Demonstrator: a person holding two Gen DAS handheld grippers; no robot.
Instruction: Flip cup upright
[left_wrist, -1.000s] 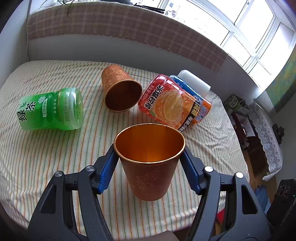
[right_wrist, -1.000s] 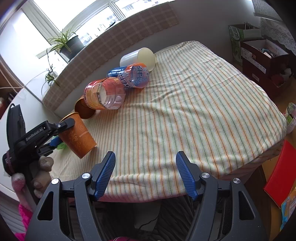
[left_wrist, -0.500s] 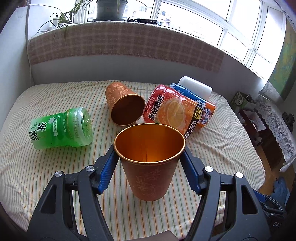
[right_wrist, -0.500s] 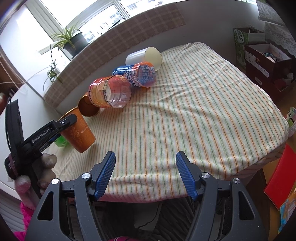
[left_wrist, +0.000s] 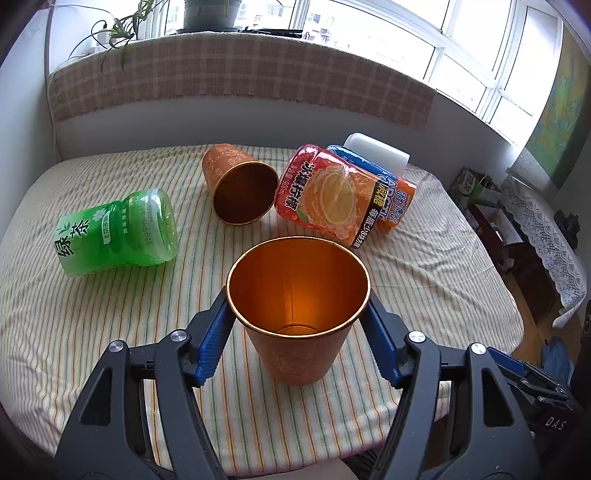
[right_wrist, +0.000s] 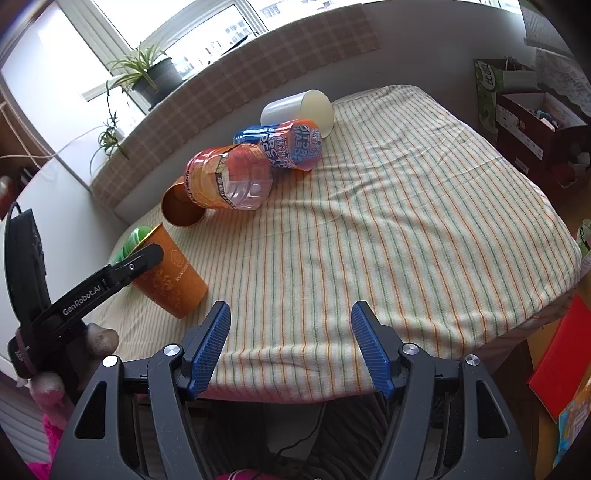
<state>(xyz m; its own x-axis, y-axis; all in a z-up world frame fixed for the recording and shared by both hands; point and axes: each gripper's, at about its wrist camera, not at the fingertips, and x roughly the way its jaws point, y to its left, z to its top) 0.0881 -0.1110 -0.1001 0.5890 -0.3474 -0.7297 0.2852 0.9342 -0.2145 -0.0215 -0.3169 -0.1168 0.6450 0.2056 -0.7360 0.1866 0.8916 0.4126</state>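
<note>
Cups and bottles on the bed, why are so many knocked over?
Nearly everything lies on its side: a second orange cup, the white cup, the green bottle, the orange juice bottle and the blue bottle. Only the orange cup in the left gripper has its mouth up.

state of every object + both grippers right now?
left gripper: shut on held orange cup
held orange cup: mouth up, slightly tilted
second orange cup: on its side
green tea bottle: on its side
orange juice bottle: on its side
blue bottle: on its side
white cup: on its side
right gripper: open, empty
</note>
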